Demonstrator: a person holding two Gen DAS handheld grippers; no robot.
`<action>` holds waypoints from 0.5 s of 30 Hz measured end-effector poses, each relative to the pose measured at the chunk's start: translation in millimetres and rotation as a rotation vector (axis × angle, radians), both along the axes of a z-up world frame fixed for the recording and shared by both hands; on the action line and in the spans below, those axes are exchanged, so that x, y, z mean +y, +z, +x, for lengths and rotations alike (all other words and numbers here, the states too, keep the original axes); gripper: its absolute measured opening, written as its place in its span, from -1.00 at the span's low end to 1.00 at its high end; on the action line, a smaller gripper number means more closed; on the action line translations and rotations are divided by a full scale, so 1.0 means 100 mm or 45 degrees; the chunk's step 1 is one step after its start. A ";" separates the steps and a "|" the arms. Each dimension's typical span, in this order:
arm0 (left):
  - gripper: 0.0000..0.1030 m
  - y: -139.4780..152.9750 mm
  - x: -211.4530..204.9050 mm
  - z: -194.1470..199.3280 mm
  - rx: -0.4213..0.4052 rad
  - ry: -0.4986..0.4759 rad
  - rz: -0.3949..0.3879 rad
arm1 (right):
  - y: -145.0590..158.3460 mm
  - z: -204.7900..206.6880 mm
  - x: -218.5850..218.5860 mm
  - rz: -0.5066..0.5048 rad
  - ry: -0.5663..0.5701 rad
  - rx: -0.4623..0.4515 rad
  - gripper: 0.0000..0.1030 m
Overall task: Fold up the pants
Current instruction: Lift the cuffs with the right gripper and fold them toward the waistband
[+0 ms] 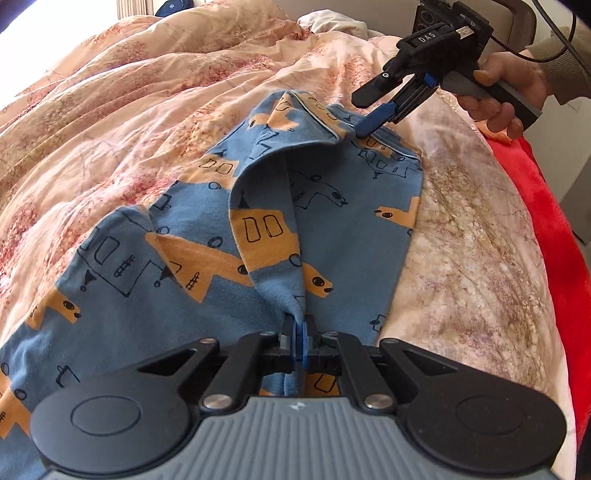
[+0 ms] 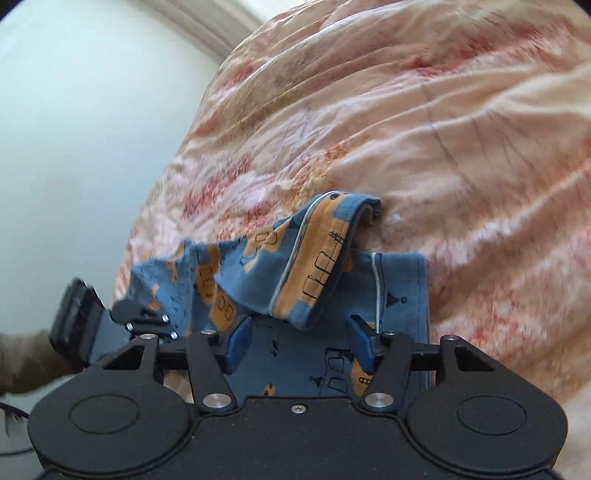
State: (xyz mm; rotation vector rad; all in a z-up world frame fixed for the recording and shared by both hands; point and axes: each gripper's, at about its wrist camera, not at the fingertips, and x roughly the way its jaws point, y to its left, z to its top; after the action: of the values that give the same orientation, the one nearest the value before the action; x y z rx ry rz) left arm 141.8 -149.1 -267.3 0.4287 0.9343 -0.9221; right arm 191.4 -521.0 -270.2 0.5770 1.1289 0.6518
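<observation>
Blue pants [image 1: 207,243] with orange print lie on a peach floral quilt [image 1: 122,110]. My left gripper [image 1: 301,332] is shut on a pinched ridge of the pants fabric at the near edge. My right gripper [image 1: 365,122] hovers open at the far cuff end, its blue fingers [image 1: 373,122] just above the hem. In the right wrist view the right gripper [image 2: 299,343] is open and empty above the pants [image 2: 332,354], with a cuff [image 2: 314,269] folded over just ahead. The left gripper shows in that view at the left [image 2: 147,321].
A red blanket [image 1: 554,229] runs along the bed's right edge. Bunched quilt and a pillow [image 1: 332,22] lie at the far end. A white wall [image 2: 74,129] stands to the left in the right wrist view.
</observation>
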 end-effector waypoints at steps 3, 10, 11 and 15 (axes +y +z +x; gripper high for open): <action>-0.94 -0.01 -0.03 0.01 0.006 -0.001 0.010 | -0.24 -0.03 -0.10 0.171 -0.187 0.117 0.18; -0.93 0.00 -0.06 0.01 0.002 -0.005 0.019 | -0.46 0.02 0.11 0.325 -0.341 0.133 -0.19; -0.92 0.02 -0.06 0.00 -0.004 -0.015 0.008 | -0.44 0.01 0.11 0.337 -0.353 0.119 -0.72; -0.93 0.08 -0.03 -0.07 -0.039 -0.031 -0.029 | -0.17 -0.11 0.11 0.306 -0.365 -0.008 -0.92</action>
State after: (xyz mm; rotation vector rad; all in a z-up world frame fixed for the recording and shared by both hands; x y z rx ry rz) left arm 134.6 -152.6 -259.1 0.4349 0.8915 -0.9447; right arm 180.7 -510.4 -287.7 0.9231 0.9440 0.5424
